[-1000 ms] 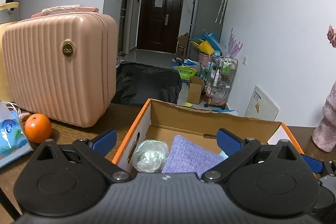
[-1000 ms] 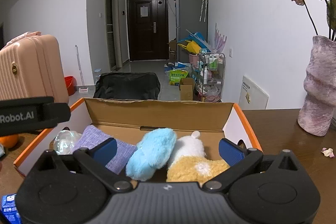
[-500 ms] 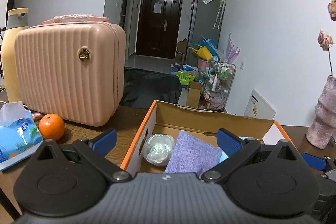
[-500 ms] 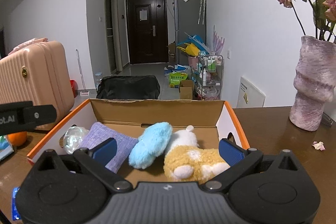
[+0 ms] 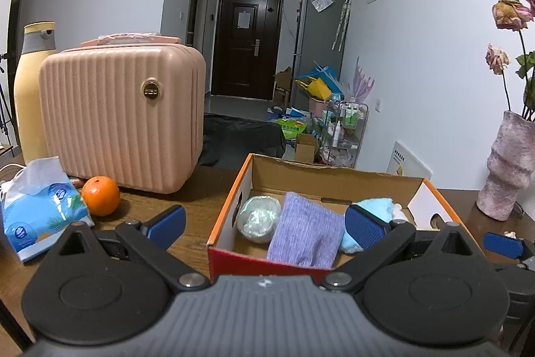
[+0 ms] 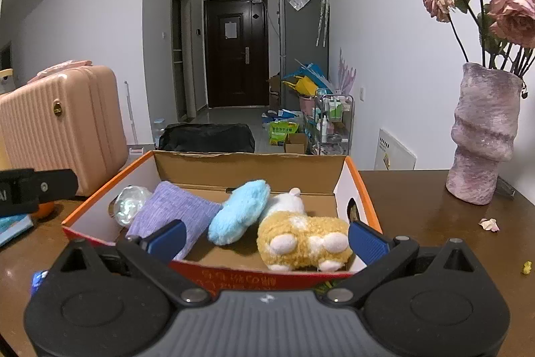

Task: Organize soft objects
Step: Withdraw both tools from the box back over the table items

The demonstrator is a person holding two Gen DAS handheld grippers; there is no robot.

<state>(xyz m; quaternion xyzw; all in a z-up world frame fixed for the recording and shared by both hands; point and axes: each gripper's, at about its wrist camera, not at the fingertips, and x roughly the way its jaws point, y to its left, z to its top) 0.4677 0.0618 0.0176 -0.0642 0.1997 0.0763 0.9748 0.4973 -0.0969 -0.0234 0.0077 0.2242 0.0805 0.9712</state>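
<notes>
Left wrist view looks over the left gripper [image 5: 264, 221], its blue-padded fingers [image 5: 165, 221] spread wide and holding nothing, hanging above the brown counter [image 5: 197, 206] at the near left corner of an open cardboard box [image 5: 230, 206] with an orange rim and a red front wall. Inside the box, at its left end, lies a clear crinkled plastic ball [image 5: 258, 219]; just beside it a lavender knitted cloth [image 5: 306, 235] leans against the front wall, and past that a light blue plush [image 5: 374, 214] shows partly behind the right finger. Left of the box on the counter sit an orange [image 5: 100, 195], a blue tissue pack [image 5: 38, 206] and a ribbed pink suitcase [image 5: 122, 117], with a tall yellow bottle [image 5: 30, 89] behind it. Right wrist view shows the right gripper [image 6: 266, 240] likewise spread and empty, held before the box's front wall [image 6: 240, 278]. From here the box contents run left to right: plastic ball [image 6: 128, 204], lavender cloth [image 6: 172, 214], blue plush [image 6: 239, 211], then a tan and white plush animal [image 6: 302, 236] lying on its side in the right end, touching the blue plush. A mottled pink vase [image 6: 483, 136] of dried roses stands on the counter well to the right of the box.
</notes>
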